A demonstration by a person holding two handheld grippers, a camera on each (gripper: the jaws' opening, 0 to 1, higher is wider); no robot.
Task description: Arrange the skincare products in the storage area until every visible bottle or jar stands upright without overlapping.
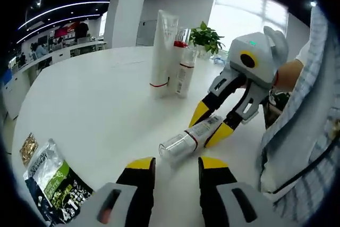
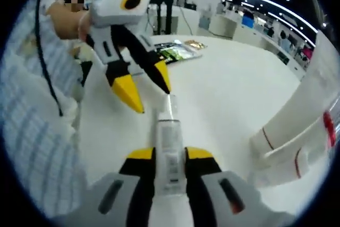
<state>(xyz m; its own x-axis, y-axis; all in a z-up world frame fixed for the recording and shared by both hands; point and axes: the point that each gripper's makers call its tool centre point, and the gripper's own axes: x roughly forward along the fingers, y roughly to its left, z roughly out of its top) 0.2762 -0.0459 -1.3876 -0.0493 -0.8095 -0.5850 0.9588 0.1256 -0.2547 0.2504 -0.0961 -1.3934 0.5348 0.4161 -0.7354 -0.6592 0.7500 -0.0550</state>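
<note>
Lay on its side on the white bench [image 1: 95, 110], a clear bottle [image 1: 190, 137] with a red band and a printed label, just ahead of the left gripper [image 1: 176, 167] and between the yellow tips of the right gripper [image 1: 209, 127]. Seen from the right gripper view, ran straight out from between the right gripper [image 2: 169, 155] tips, which sat against both sides of the bottle [image 2: 169, 147], grasping it near its labelled end. Pointed its clear cap end toward the left gripper [image 2: 149, 91], whose yellow-tipped jaws hung spread apart just above that end, released and holding nothing. Stood upright farther back on the bench, close together, a tall white tube [image 1: 161, 54] with a red line near its base and a smaller bottle [image 1: 185, 70] with a red band. Lay flat near the bench edge, well apart from the bottles, a green and white packet [image 1: 56, 184] and a small snack pack [image 1: 28, 148].
</note>
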